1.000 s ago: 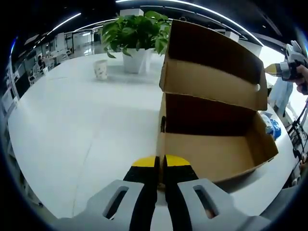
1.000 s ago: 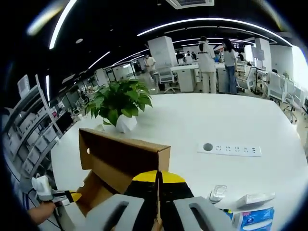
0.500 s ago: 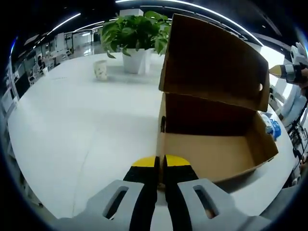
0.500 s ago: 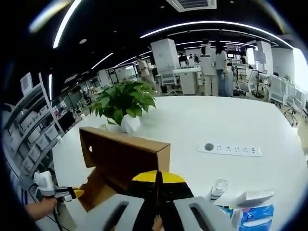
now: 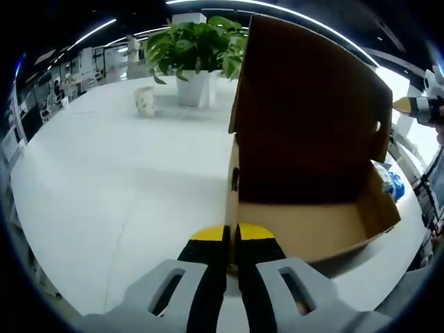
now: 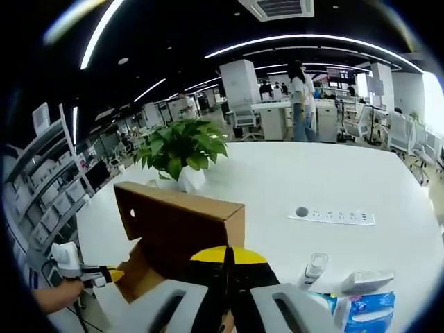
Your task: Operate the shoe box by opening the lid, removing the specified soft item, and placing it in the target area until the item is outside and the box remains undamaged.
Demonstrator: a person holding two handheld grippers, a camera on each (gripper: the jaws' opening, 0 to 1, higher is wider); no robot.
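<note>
- The white bench (image 5: 104, 173) is the widest thing before us; we judge any bare stretch of it, say at 9 o'clock of the box in the left gripper view, roomy enough to serve as the target area.
- The shoe box (image 5: 305, 222) stands on the bench at 3 o'clock in the left gripper view, its lid (image 5: 312, 90) raised about upright. In the right gripper view the lid (image 6: 182, 220) rises just beyond our tool.
- We should carry the lid past vertical gently, along its hinge arc, so the cardboard fold does not tear; that is our reading, not something seen.
- The right tool (image 6: 228, 258) has its jaws pressed together right at the lid's edge; whether cardboard is pinched between them we cannot tell.
- The left tool (image 5: 232, 234) is closed on nothing we can see, its tips at the box's near corner; it looks well placed to brace the box.
- The soft item is hidden; the box floor we see looks bare.
- The plant (image 5: 195, 48) and cup (image 5: 145, 100) stand well apart at 12 o'clock.
</note>
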